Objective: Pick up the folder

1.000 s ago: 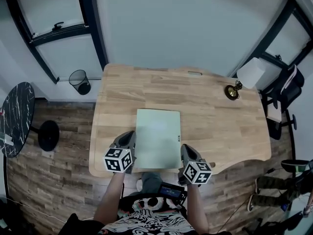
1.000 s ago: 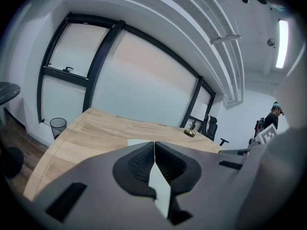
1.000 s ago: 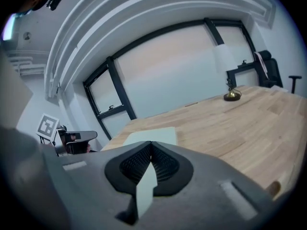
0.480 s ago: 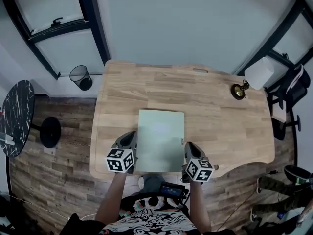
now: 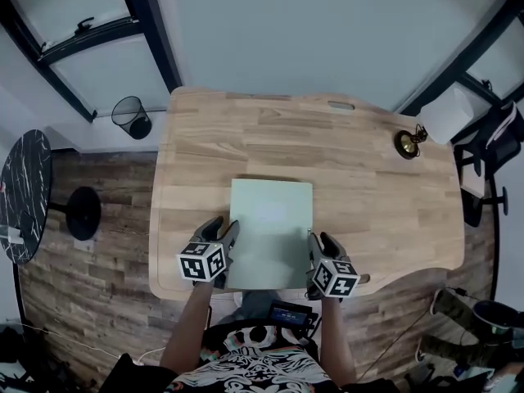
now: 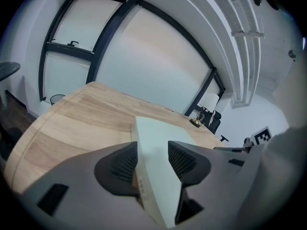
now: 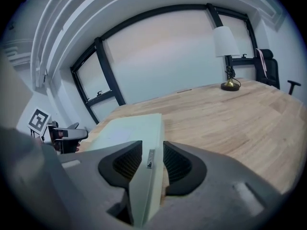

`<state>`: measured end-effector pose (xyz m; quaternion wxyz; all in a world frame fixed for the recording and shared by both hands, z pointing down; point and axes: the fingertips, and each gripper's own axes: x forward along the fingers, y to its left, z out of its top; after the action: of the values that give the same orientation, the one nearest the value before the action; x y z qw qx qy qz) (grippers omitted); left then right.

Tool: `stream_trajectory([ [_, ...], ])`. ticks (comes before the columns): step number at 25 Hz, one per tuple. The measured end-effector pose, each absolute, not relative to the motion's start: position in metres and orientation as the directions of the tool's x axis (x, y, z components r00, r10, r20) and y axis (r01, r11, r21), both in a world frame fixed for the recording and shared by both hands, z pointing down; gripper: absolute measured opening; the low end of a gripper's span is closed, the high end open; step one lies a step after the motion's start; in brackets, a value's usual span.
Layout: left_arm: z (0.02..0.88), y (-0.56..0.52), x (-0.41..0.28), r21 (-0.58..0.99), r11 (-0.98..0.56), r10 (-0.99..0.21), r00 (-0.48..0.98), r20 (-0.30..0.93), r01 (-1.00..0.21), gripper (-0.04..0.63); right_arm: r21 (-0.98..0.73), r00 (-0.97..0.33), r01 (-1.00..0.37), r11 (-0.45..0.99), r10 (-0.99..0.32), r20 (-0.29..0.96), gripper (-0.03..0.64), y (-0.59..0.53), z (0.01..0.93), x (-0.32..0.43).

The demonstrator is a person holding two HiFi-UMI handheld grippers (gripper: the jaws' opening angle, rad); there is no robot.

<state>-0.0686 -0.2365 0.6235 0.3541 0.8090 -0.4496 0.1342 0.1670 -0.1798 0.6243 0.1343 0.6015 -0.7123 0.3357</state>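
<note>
On desk (image 5: 368,178), near front edge, folder (image 5: 270,232) lies flat, head view tells me. Only gripper views show jaws: left gripper (image 6: 152,148) opening, folder's left edge between pads; right gripper (image 7: 152,146) opening, narrower, right edge between. I see neither clamping.

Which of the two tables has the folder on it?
The light wooden desk: the pale green folder lies near its front edge. The round black table stands off left.

The folder (image 5: 270,234) is pale green, the desk (image 5: 377,187) light wood-grain, the fingers (image 6: 115,169) dark grey.
</note>
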Motion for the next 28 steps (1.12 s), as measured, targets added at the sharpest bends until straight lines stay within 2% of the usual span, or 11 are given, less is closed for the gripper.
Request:
stream_trajectory([
  [4, 0.635, -0.239, -0.064, 0.485, -0.323, -0.61, 0.571, 0.549, -0.812, 0.24, -0.374, -0.297, -0.925, 0.06, -0.73, 0.616, 0.218, -0.188, 0.64, 0.161],
  [7, 0.643, -0.242, -0.062, 0.542, -0.284, -0.597, 0.588, 0.546, -0.791, 0.268, -0.419, -0.338, -0.906, 0.064, -0.705, 0.623, 0.26, -0.194, 0.649, 0.157],
  [14, 0.665, -0.236, -0.045, 0.593, -0.263, -0.529, 0.628, 0.571, -0.761, 0.291, -0.493, -0.404, -0.867, 0.07, -0.676, 0.616, 0.275, -0.202, 0.662, 0.148],
  [19, 0.67, -0.237, -0.045, 0.595, -0.254, -0.546, 0.621, 0.562, -0.762, 0.296, -0.534, -0.461, -0.839, 0.107, -0.66, 0.593, 0.276, -0.202, 0.662, 0.139],
  [28, 0.674, -0.236, -0.045, 0.584, -0.226, -0.536, 0.6, 0.593, -0.779, 0.295, -0.492, -0.444, -0.862, 0.122, -0.652, 0.615, 0.288, -0.202, 0.667, 0.135],
])
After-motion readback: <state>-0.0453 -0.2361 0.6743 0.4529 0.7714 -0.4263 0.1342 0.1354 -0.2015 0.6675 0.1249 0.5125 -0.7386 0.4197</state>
